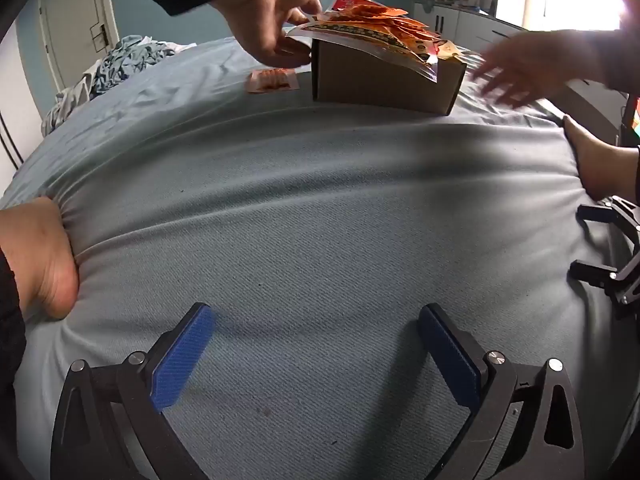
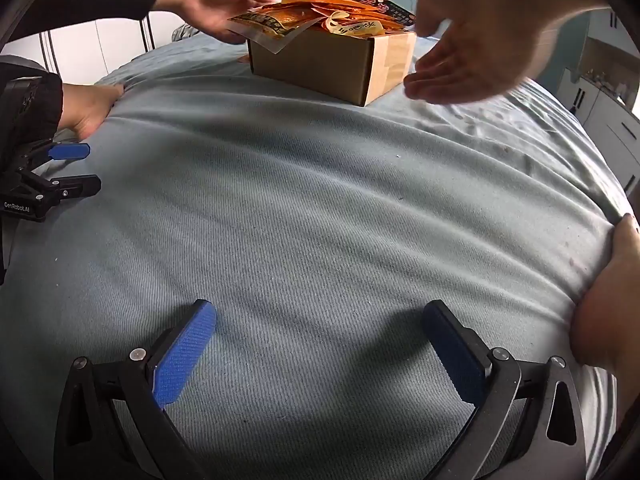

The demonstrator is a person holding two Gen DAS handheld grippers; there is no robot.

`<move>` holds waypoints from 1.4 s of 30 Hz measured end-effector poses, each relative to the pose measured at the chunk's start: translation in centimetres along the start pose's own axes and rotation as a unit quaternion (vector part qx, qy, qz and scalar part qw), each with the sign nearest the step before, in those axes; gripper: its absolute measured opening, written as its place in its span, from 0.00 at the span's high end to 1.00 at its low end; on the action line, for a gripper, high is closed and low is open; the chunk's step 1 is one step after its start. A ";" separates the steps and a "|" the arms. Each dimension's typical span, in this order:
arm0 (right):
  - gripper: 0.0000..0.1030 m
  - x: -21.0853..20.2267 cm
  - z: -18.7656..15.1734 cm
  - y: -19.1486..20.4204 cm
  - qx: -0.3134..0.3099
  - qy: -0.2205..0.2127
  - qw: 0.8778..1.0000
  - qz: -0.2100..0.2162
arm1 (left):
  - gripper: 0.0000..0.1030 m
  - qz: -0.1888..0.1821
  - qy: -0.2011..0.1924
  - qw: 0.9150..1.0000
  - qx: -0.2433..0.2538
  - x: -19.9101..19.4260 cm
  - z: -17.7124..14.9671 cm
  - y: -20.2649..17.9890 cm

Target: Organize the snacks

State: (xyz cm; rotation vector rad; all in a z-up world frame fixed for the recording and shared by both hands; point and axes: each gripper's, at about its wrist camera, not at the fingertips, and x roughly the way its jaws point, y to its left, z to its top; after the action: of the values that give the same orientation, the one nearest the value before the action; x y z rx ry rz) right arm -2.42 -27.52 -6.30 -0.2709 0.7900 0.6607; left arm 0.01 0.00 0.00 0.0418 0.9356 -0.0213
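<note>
A brown cardboard box (image 1: 384,80) (image 2: 332,68) stands at the far side of a blue-grey bed sheet (image 1: 320,200). Orange and red snack packets (image 1: 372,28) (image 2: 328,12) are heaped in it above the rim. A person's hand (image 1: 276,20) (image 2: 216,0) grips one packet at the box's left edge. A second, blurred hand (image 1: 532,68) (image 2: 472,40) hovers at its right. One loose packet (image 1: 272,80) lies left of the box. My left gripper (image 1: 316,344) (image 2: 86,168) and right gripper (image 2: 320,344) (image 1: 580,242) stand open and empty over the near sheet, side by side.
Another hand (image 2: 88,108) presses on the sheet at its left edge, and one more (image 2: 608,304) at its right edge. Crumpled bedding (image 1: 120,56) lies at the far left. White cabinets (image 1: 460,20) and a bright window stand behind the bed.
</note>
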 end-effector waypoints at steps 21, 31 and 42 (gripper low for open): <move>0.00 -0.1 0.0 0.2 -0.001 0.000 1.000 -0.001 | 0.00 0.000 0.000 1.000 0.000 0.0 0.0 0.0; 0.00 -0.1 0.1 0.2 0.000 0.000 1.000 -0.001 | 0.00 0.000 0.000 1.000 0.000 0.1 0.1 0.3; 0.00 -0.1 0.0 0.2 0.000 0.000 1.000 -0.001 | 0.00 0.001 0.000 1.000 0.000 0.0 -0.1 -0.1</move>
State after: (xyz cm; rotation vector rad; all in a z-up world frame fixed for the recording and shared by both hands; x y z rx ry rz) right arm -2.59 -27.38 -6.18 -0.2723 0.7894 0.6581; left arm -0.02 -0.06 -0.06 0.0427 0.9366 -0.0197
